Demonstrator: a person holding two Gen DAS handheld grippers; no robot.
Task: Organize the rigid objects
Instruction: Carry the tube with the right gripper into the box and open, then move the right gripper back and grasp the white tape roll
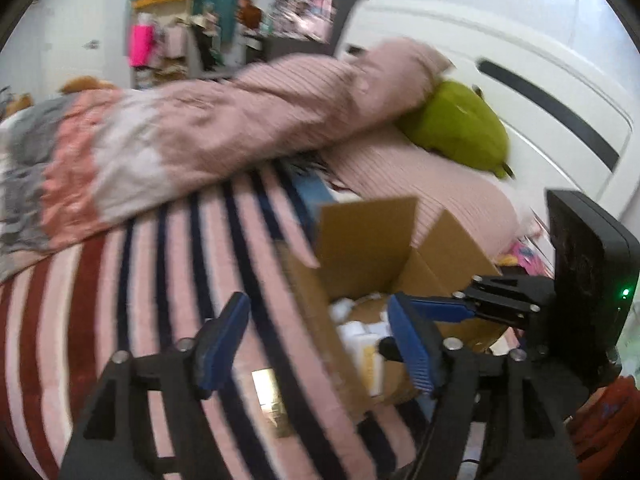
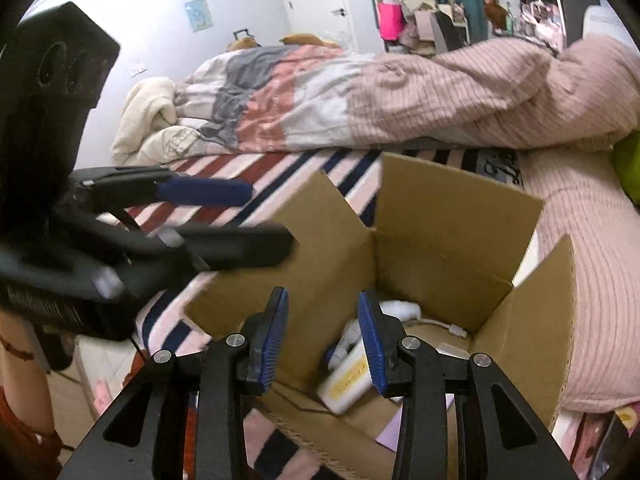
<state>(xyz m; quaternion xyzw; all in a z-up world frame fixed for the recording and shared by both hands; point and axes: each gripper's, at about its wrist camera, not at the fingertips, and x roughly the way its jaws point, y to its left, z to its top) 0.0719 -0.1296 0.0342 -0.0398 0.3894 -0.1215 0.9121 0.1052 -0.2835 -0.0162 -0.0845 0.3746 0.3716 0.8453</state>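
Bedroom setup today: we're working on a bed with a striped blanket (image 2: 224, 168) and a rumpled pink duvet (image 2: 460, 92) behind it, clutter shelves in the back. Our cardboard box (image 2: 452, 240) sits open on the blanket with its flaps up, and down inside lies a white plastic bottle (image 2: 346, 382) with a yellow label, plus a couple of other white bits and a cable we can't make out. Our right gripper (image 2: 323, 340) hovers over the box with its pads apart and nothing between them, just above that bottle. Our left gripper (image 1: 316, 344) is off to the side over the blanket, jaws spread wide and empty. We reckon the bottle is light and stiff but smooth, so probably a bit slippery; squeezing across the flat middle of its body looks safer than going for the cap end.
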